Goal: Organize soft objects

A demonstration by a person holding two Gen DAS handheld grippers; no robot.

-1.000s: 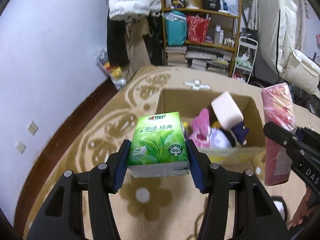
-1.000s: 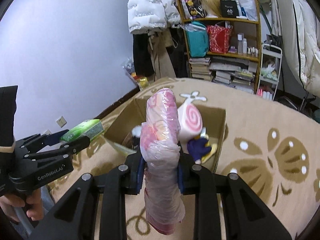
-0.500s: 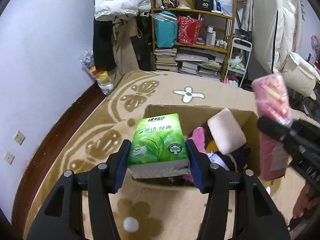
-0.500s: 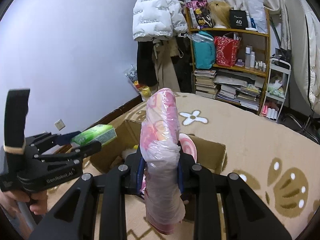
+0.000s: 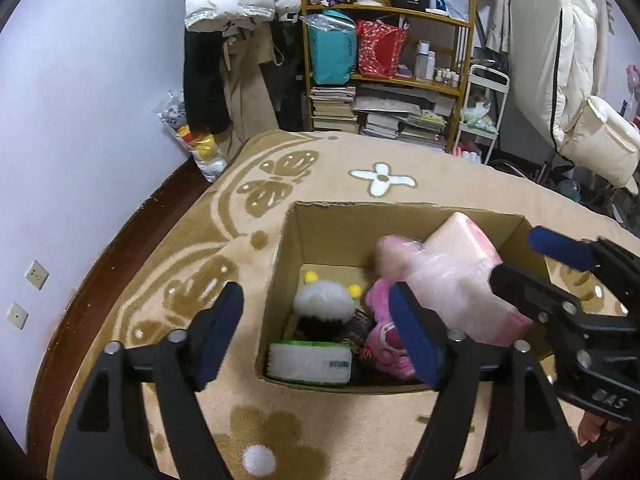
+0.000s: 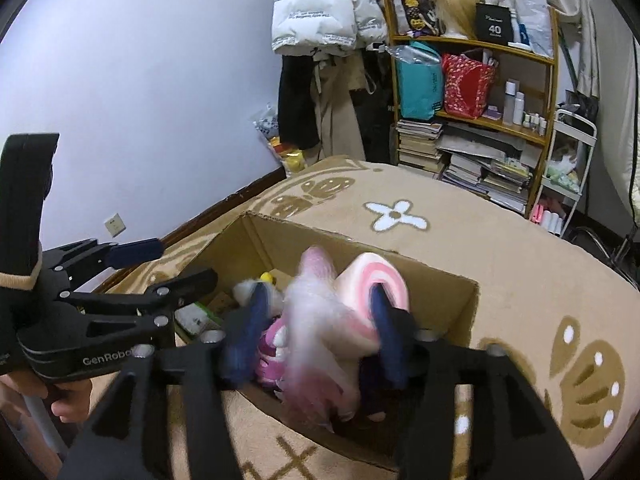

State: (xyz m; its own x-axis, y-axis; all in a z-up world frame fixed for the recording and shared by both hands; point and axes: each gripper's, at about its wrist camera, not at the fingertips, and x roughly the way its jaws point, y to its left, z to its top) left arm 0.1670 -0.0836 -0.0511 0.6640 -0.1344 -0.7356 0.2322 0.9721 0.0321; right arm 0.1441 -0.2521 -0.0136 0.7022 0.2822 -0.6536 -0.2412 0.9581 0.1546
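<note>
An open cardboard box [image 5: 320,216] stands on the patterned rug. My left gripper [image 5: 316,332] is open and empty above its near left corner. The green tissue pack [image 5: 310,362] lies inside the box at the near wall, beside a white fluffy toy [image 5: 324,300] and a pink plush [image 5: 384,336]. My right gripper [image 6: 320,328] is open over the box; the pink plastic-wrapped bundle [image 6: 316,328] is blurred between its fingers, dropping into the box. It lies on a pink swirl cushion [image 5: 464,240] in the left wrist view [image 5: 452,280].
A wooden shelf [image 5: 384,60] with bags, books and bottles stands at the back. Coats hang at the wall [image 5: 240,8]. A white rack [image 5: 480,116] and white bedding [image 5: 592,136] are at the right. The rug [image 5: 400,172] surrounds the box.
Both grippers opened over the box. The green tissue pack dropped from my left gripper into the box, and the pink bundle left my right gripper's grip and is falling in.
</note>
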